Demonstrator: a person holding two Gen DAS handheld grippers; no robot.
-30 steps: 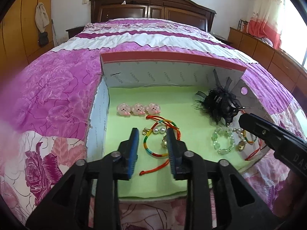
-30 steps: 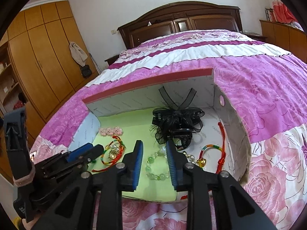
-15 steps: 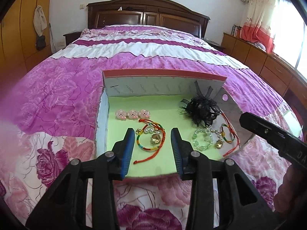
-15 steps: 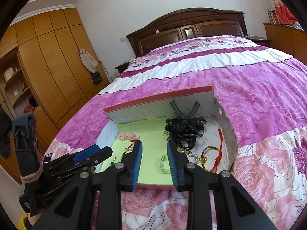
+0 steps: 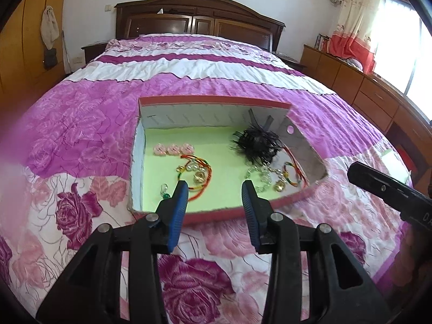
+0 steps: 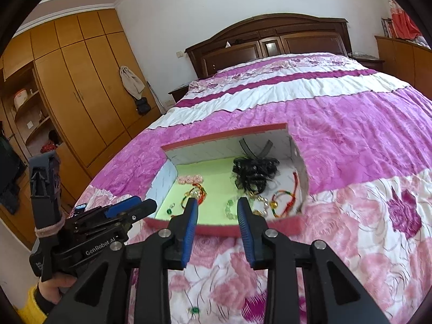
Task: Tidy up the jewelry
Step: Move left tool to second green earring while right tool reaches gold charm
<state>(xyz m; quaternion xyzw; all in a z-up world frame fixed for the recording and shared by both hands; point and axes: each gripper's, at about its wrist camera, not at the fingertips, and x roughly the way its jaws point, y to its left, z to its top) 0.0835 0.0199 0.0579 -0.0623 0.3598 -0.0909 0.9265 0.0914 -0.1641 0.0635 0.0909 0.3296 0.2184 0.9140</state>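
Observation:
An open cardboard box (image 5: 205, 116) with a pale green lining lies on the bed. It holds pink clips (image 5: 172, 149), a rainbow cord bracelet (image 5: 198, 171), a black feathered hair piece (image 5: 257, 144), a clear bead bracelet (image 5: 260, 175), a second rainbow bracelet with a gold bell (image 5: 293, 176) and a small green-bead earring (image 5: 164, 191). My left gripper (image 5: 215, 189) hovers over the box's near rim, open and empty. In the right wrist view, my right gripper (image 6: 217, 203) hangs before the same box (image 6: 216, 229), its jaws opening with nothing between them.
The pink and purple rose bedspread (image 5: 81, 135) spreads all around the box. A small green piece (image 6: 194, 310) lies on the cover below the right gripper. A hand with a yellow sleeve (image 6: 54, 289) holds the left gripper (image 6: 129, 208). Wardrobes stand left, cabinets right.
Both grippers have drawn back and up from inside the box to its near edge, so the box looks smaller. Their jaws stand a little wider. The jewelry has not moved.

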